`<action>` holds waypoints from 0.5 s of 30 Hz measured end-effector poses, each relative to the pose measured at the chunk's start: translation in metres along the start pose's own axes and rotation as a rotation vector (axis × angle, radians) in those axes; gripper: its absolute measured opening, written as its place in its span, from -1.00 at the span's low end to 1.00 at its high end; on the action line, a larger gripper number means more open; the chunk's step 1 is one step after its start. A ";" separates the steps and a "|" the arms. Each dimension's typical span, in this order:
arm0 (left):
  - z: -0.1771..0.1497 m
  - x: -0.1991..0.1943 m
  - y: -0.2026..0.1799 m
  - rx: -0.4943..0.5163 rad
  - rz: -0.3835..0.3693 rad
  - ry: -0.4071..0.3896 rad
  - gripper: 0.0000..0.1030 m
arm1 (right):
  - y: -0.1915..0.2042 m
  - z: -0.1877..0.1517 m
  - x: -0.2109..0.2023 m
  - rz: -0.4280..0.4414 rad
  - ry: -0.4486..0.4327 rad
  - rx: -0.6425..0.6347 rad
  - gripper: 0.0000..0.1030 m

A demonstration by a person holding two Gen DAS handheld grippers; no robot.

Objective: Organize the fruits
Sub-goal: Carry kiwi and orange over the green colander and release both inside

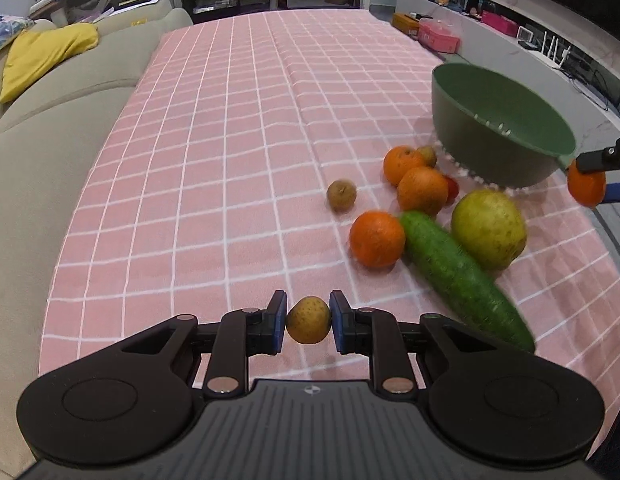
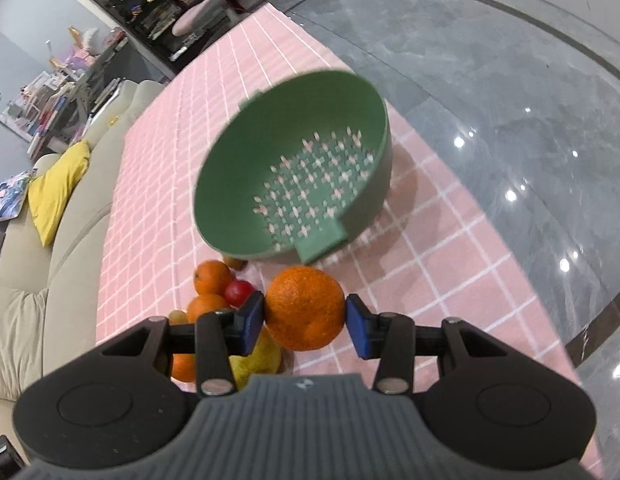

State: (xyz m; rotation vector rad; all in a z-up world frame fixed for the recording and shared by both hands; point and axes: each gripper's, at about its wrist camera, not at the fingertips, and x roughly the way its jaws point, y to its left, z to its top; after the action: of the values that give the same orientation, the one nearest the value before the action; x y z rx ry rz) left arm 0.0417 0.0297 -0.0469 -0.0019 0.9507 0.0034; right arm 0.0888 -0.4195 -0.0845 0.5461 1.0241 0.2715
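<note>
- Fruits lay loose on a pink checked counter (image 1: 230, 160), with one piece already held in each claw.
- The right claw (image 2: 305, 320) was closed on a large orange (image 2: 304, 308), its blue pads pressing the fruit's two sides, above the counter.
- Just ahead of that claw stood a green colander bowl (image 2: 230, 184), empty, its near handle tab pointing at the claw.
- The left claw (image 1: 309, 320) was closed on a small yellow-brown fruit (image 1: 309, 319), gripped at its middle and apparently lifted off the cloth.
- To do this step well, I judged the right claw should carry the orange forward over the bowl's rim, lower it inside, and only then open, so the fruit would not bounce out.
- The left claw would probably need to wait or approach from the other side, so the two claws did not meet over the bowl.
- Ahead and to the right of the left claw lay three more oranges (image 1: 377, 239), a cucumber (image 1: 462, 276), a large yellow-green pear-like fruit (image 1: 488, 229), a small brown fruit (image 1: 341, 196) and a small red fruit (image 1: 453, 189).
- This cluster sat between the left claw and the bowl, so a low path risked knocking it.
- A beige sofa (image 1: 50, 128) with a yellow cushion (image 1: 42, 56) ran along the counter, left of the left claw.
</note>
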 end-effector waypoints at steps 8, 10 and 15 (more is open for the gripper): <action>0.060 -0.007 -0.044 0.101 -0.051 -0.079 -0.51 | 0.021 0.040 -0.024 0.011 -0.074 -0.129 -0.20; 0.077 -0.005 -0.060 0.137 -0.063 -0.096 -0.51 | 0.026 0.053 -0.021 0.010 -0.079 -0.161 -0.20; 0.110 0.012 -0.099 0.225 -0.098 -0.120 -0.51 | 0.033 0.081 -0.002 -0.002 -0.073 -0.218 -0.20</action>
State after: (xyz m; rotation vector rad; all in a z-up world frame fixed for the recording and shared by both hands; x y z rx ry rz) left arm 0.1392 -0.0690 0.0072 0.1582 0.8262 -0.1925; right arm 0.1591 -0.4175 -0.0319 0.3547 0.9110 0.3541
